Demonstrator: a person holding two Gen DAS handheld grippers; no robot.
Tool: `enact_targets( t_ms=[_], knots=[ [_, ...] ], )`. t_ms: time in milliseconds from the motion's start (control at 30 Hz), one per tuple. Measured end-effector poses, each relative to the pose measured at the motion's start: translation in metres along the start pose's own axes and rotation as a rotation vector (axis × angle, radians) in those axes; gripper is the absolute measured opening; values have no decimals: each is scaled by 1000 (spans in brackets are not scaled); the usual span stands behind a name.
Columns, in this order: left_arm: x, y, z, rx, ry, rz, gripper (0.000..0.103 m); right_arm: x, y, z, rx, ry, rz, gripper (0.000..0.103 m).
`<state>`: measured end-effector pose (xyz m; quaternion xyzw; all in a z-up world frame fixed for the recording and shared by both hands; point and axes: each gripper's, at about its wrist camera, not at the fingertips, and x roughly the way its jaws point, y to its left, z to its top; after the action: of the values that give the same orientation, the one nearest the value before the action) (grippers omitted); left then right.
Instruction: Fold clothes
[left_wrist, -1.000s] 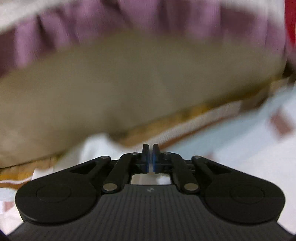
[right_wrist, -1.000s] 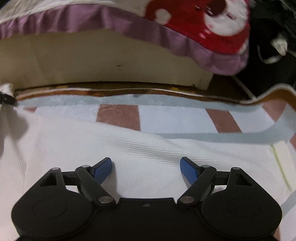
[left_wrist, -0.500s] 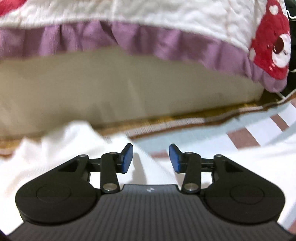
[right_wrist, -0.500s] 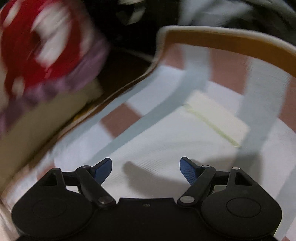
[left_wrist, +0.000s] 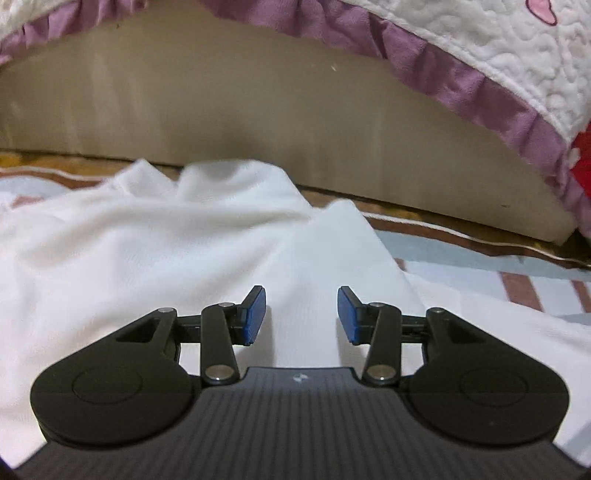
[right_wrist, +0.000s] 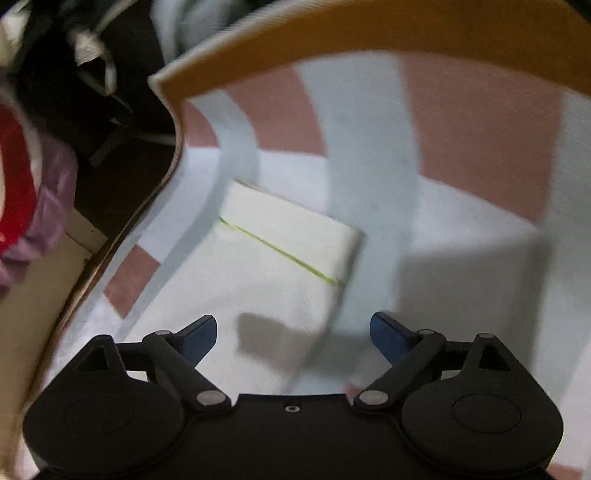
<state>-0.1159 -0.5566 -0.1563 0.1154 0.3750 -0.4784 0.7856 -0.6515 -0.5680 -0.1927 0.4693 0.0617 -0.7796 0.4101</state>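
Left gripper (left_wrist: 301, 314) low over rumpled white garment (left_wrist: 147, 251), blue pads spread, nothing gripped. Right gripper (right_wrist: 293, 334) released, above the garment's cuffed sleeve end with its thin green stripe, on the striped mat (right_wrist: 480, 147) near its orange-bordered corner.

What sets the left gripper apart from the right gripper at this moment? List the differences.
The left gripper has a narrower gap between its blue pads; the right gripper is spread wider. The left gripper sits over rumpled folds of the white garment; the right gripper points at a flat sleeve-like end with a yellow-green stripe. Both are open and hold nothing.
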Motion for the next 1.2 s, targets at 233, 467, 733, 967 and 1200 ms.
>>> enact_targets(
  t_ms=[233, 467, 733, 967, 1200],
  knots=[
    [-7, -25, -10, 109, -72, -202, 42, -34, 31, 5, -158, -272, 106, 6],
    [16, -60, -13, 208, 45, -276, 52, -75, 15, 35, -105, -381, 121, 6],
    [30, -91, -18, 280, 120, -103, 52, -67, 14, 27, -73, -350, 95, 6],
    [-38, -10, -47, 37, 189, 2, 53, -68, 32, 18, -148, -344, 71, 6],
    [-98, 42, -94, 133, 216, 75, 53, -69, 60, 4, -198, -275, 249, 7]
  ],
)
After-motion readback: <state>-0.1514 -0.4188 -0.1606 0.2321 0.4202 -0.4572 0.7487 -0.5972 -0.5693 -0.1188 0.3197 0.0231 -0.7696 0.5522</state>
